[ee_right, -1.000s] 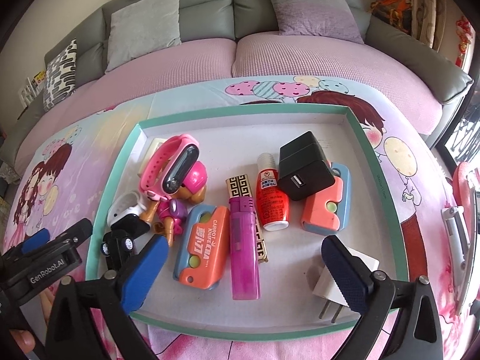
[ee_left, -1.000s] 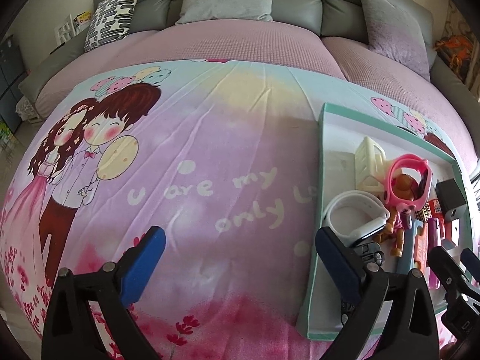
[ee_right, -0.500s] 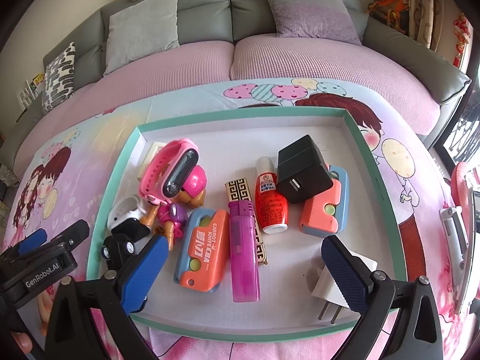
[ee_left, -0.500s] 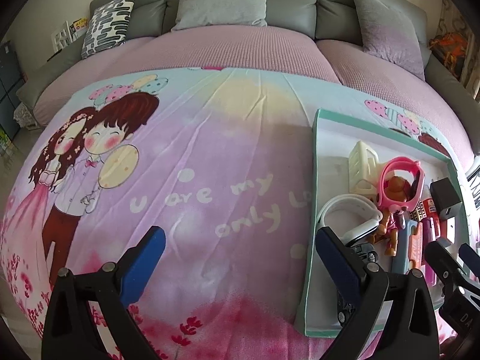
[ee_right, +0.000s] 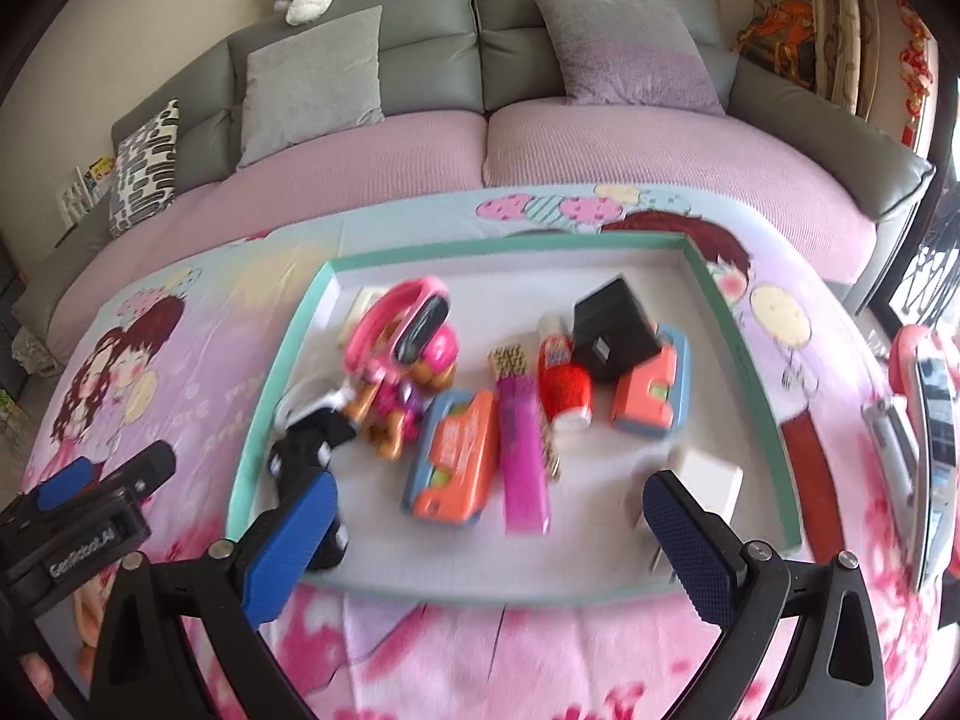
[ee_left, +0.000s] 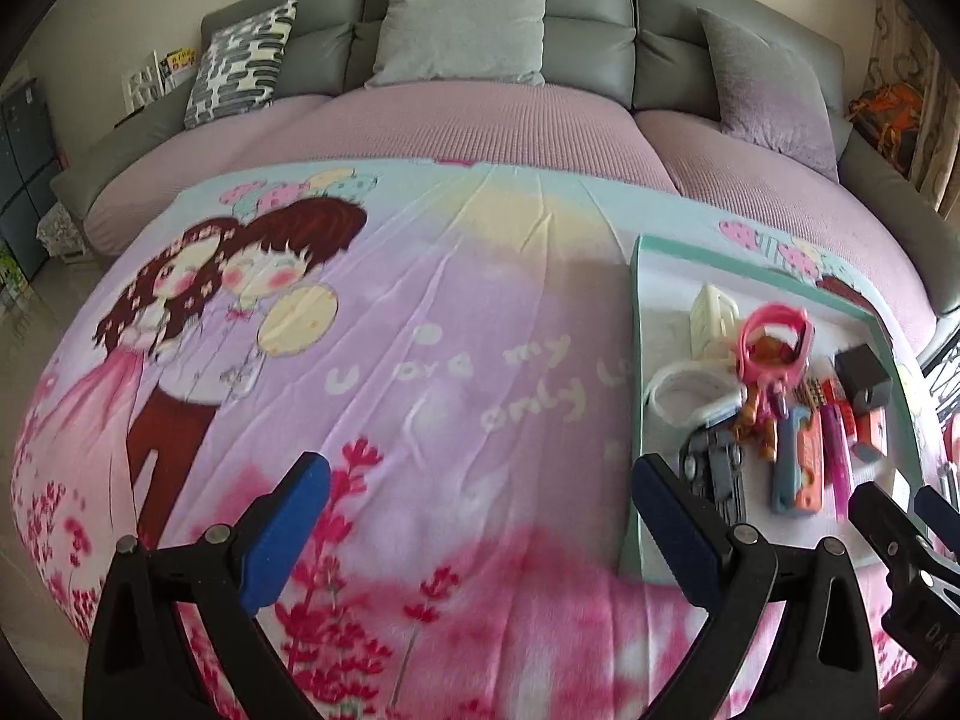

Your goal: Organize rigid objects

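- Tray (ee_right: pixel 282 354) with a teal rim lies on the cartoon-print blanket (ee_left: pixel 420 312), holding the clutter.
- Inside the tray: pink watch (ee_right: pixel 408 318) at its far left, purple lighter (ee_right: pixel 523 450) in the middle, black charger (ee_right: pixel 612 330) toward the far right, white plug (ee_right: pixel 711 480) at the near right corner.
- Right gripper (ee_right: pixel 486 540) hangs over the tray's near edge, jaws wide, empty.
- Left gripper (ee_left: pixel 480 534) hovers over blanket left of the tray, jaws wide, empty.

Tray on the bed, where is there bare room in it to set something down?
The far strip of the tray, behind the pink watch and black charger, is bare. So is the near edge between the purple lighter and white plug. The left and middle are crowded.
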`<state>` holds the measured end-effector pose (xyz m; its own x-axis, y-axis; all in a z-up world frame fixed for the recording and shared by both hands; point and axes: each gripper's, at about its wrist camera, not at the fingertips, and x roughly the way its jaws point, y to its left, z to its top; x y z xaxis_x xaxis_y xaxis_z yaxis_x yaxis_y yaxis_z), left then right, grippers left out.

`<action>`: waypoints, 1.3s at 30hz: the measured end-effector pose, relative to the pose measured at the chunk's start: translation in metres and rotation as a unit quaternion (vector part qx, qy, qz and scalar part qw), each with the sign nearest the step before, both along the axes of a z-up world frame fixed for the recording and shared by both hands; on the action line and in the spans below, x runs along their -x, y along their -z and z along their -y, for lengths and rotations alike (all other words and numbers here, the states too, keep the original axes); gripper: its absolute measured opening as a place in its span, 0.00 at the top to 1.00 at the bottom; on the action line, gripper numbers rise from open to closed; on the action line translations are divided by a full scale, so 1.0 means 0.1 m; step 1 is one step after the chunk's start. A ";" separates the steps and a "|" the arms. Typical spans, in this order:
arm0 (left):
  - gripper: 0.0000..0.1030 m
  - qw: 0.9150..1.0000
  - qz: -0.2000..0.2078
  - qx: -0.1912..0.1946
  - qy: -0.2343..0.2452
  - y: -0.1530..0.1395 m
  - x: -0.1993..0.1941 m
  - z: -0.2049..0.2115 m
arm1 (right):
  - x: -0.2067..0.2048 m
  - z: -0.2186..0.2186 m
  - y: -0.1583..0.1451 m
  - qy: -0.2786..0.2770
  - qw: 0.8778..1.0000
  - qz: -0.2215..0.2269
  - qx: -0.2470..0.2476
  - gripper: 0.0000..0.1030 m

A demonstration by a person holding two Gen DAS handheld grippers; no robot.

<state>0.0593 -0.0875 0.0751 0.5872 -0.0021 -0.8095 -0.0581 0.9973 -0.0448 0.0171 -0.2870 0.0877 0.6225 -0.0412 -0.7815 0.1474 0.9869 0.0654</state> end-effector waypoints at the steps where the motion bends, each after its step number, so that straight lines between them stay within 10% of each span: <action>1: 0.03 1.000 -0.004 0.001 0.004 0.02 0.05 -0.01 | 0.04 -0.02 0.00 -0.002 1.000 0.001 0.001 0.00; 39: 0.03 1.000 -0.016 -0.003 0.012 0.39 0.49 -0.12 | 0.46 -0.11 0.38 0.008 1.000 -0.015 0.016 0.00</action>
<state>0.0101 -0.0750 0.0362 0.5610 -0.0117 -0.8278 -0.0347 0.9987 -0.0376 -0.0288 -0.2756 0.0498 0.5972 -0.0756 -0.7985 0.1643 0.9860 0.0295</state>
